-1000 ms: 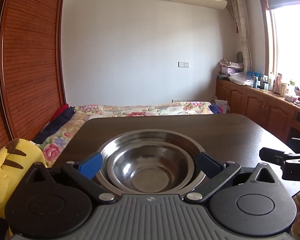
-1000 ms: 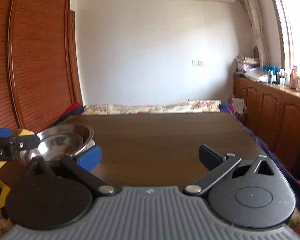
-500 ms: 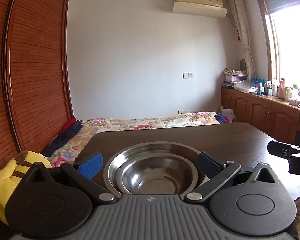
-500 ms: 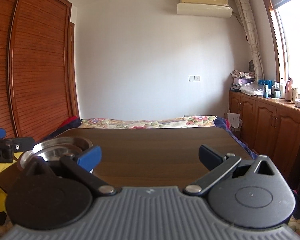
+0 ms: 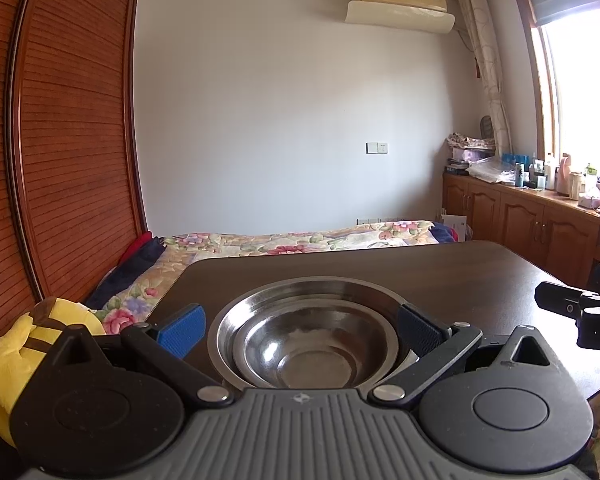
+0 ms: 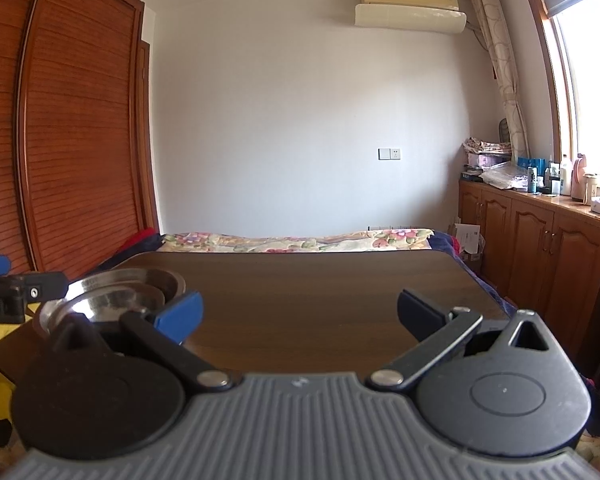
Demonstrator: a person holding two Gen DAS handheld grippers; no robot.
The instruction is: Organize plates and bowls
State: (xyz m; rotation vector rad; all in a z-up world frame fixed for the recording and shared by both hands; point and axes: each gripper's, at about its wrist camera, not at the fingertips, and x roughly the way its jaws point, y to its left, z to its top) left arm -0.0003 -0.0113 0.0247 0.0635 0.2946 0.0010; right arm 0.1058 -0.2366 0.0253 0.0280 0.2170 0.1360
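A: Where the left wrist view looks, what's listed?
B: Left tongs point(image 5: 300, 330) spread apart; nested steel bowls point(image 5: 306, 346) between the fingers on the dark table point(image 5: 480, 280), contact unclear.
A: Right wrist view?
B: Right tongs point(image 6: 300, 314) apart, empty, above table; bowls at its left edge.

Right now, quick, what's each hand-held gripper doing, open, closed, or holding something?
Left hand-held gripper: open, fingers either side of the nested steel bowls, not clamped on them.
Right hand-held gripper: open, holding nothing, over the bare table.
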